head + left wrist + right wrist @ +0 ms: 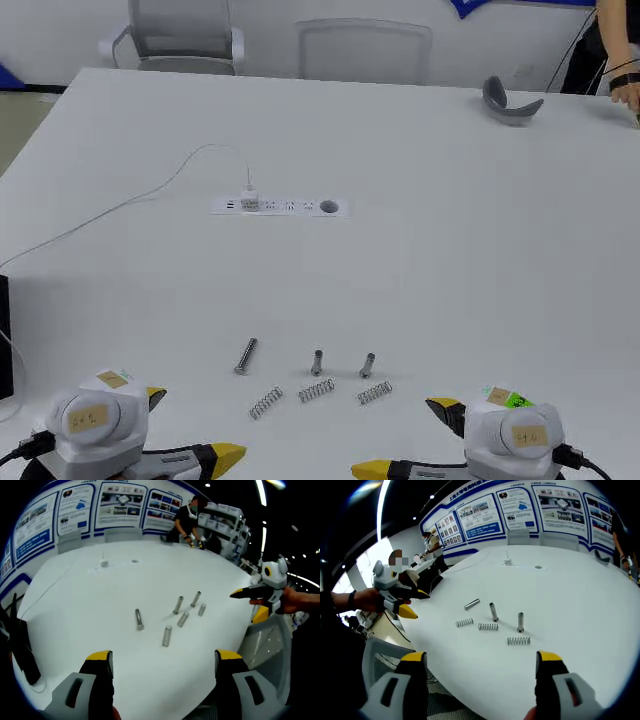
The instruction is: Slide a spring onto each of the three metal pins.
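Note:
Three metal pins are on the white table (420,270). One pin (245,356) lies flat at the left; two pins (317,362) (367,365) stand upright to its right. Three loose springs (265,402) (316,391) (374,393) lie just in front of them, apart from the pins. My left gripper (190,425) is open at the near left edge, empty. My right gripper (403,438) is open at the near right, also empty. The left gripper view has the lying pin (139,619) and nearest spring (167,635) beyond its jaws; the right gripper view has a spring (518,640) nearest.
A white power strip (280,207) with a plug and a cable trailing left lies mid-table. A grey curved object (510,103) rests at the far right. A dark object (5,340) sits at the left edge. Chairs (180,35) stand behind the table; a person's arm (622,70) is far right.

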`<state>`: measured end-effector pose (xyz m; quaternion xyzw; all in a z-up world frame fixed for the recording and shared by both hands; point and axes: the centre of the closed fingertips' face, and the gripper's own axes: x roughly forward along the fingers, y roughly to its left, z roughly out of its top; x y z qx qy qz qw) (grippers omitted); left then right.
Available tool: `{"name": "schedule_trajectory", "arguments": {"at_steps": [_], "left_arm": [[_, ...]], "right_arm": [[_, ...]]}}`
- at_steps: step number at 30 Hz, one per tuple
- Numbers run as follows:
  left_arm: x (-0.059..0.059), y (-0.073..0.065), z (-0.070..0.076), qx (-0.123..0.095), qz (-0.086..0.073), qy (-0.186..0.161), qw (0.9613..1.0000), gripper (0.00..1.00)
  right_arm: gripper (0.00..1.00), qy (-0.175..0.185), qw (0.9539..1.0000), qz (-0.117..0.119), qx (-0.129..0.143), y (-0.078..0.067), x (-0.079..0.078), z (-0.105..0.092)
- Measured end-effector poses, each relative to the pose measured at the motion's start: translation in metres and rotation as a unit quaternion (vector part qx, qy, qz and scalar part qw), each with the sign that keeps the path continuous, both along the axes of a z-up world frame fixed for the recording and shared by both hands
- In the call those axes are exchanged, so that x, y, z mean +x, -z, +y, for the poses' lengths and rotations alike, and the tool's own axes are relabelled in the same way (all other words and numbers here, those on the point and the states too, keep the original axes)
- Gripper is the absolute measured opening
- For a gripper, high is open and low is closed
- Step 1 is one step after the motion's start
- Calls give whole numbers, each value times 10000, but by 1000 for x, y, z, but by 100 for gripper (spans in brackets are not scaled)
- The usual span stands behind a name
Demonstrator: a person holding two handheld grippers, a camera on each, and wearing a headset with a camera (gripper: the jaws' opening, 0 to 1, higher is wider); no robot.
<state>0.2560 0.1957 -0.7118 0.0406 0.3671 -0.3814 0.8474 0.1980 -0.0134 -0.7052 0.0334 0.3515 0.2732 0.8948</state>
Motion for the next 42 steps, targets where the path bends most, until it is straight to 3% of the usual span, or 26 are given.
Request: {"name": "schedule_trajectory", "arguments": {"at_steps": [14,31,42], "left_arm": [[19,4,-7,51,76,146,9999,81],[46,3,-23,21,91,150,9998,75],[63,7,-25,87,153,85,9998,66]], "right_arm": [[92,97,9999,84,-5,3,-11,0],[90,257,9996,95,80,1,-12,-7],[89,359,9993,82,103,-1,-13,-10]]}}
